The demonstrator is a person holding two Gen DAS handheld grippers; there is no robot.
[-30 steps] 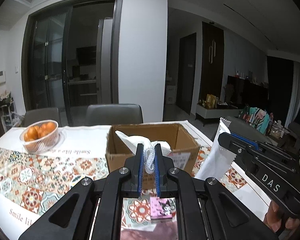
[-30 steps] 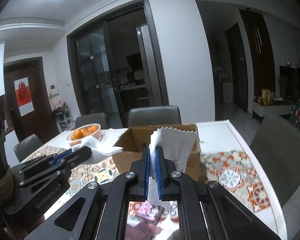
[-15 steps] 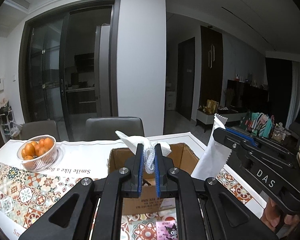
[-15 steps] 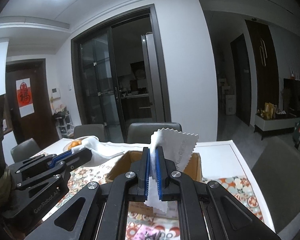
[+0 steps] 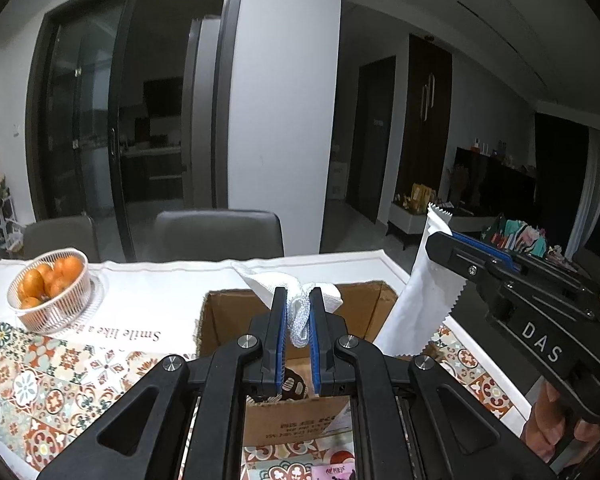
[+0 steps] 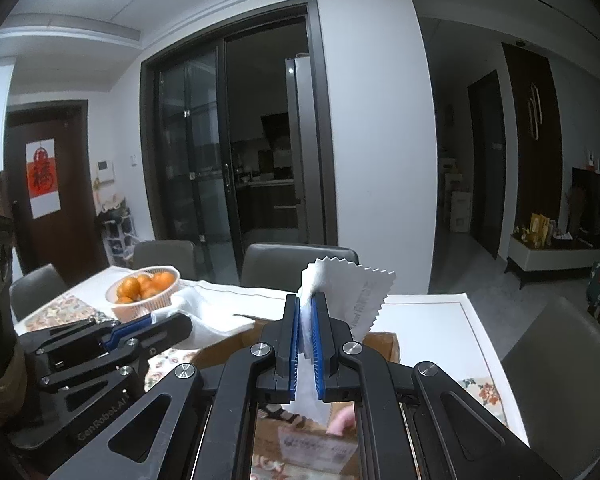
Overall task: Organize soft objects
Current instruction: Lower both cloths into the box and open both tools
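We hold 2 black two-finger grippers with blue pads above an open brown cardboard box (image 5: pixel 296 416) that sits on a table spread with a white cloth bordered in patterned orange tiles (image 5: pixel 60 364).

Our left gripper (image 5: pixel 298 312) is clenched on a white mesh-textured cloth (image 5: pixel 300 316) – the fabric is bunched between the pads and its loose corners fan out past the tips, over the box's open top. In the right wrist view the same cloth (image 6: pixel 212 314) trails from the left gripper (image 6: pixel 180 326) towards the box rim.

Our right gripper (image 6: pixel 308 312) is clamped on a flat white packet with zigzag-cut edges (image 6: pixel 356 300), which rises above the tips and also hangs below between the pads. From the left wrist view that packet (image 5: pixel 420 308) stands tall beside the box's right wall, pinched at its upper part by the right gripper (image 5: pixel 440 240).

A white wire basket of oranges (image 5: pixel 50 294) sits at the table's far left, well apart from the box. 2 grey chairs (image 5: pixel 220 234) stand behind the table – in front of dark glass sliding doors (image 5: pixel 112 120).
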